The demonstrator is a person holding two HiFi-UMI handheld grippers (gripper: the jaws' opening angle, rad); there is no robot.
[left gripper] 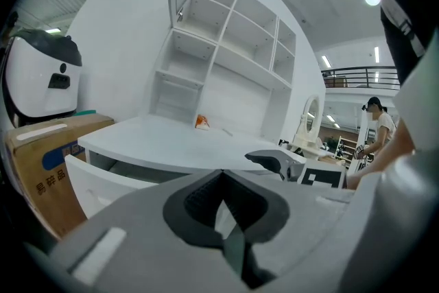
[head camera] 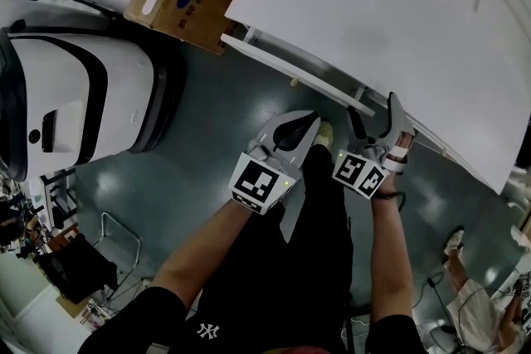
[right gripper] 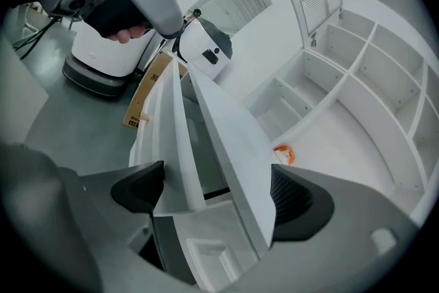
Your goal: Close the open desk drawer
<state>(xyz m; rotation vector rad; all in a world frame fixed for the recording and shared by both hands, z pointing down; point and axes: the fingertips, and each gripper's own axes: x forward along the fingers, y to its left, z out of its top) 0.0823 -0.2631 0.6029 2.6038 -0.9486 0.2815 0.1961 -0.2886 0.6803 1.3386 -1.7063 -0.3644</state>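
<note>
Drawer point(right gripper: 168, 147) front looks stiff, free-sliding; push there. Right gripper point(right gripper: 216, 192) spread astride it at desk point(right gripper: 233, 134) edge; left gripper point(left gripper: 223, 206) pressed together.

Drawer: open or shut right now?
Open. In the right gripper view the drawer sits out from the desk edge, a dark gap between them; the left gripper view shows the same.

Head view steeply downward, both gripper views close, facing the desk point(left gripper: 158, 141)
</note>
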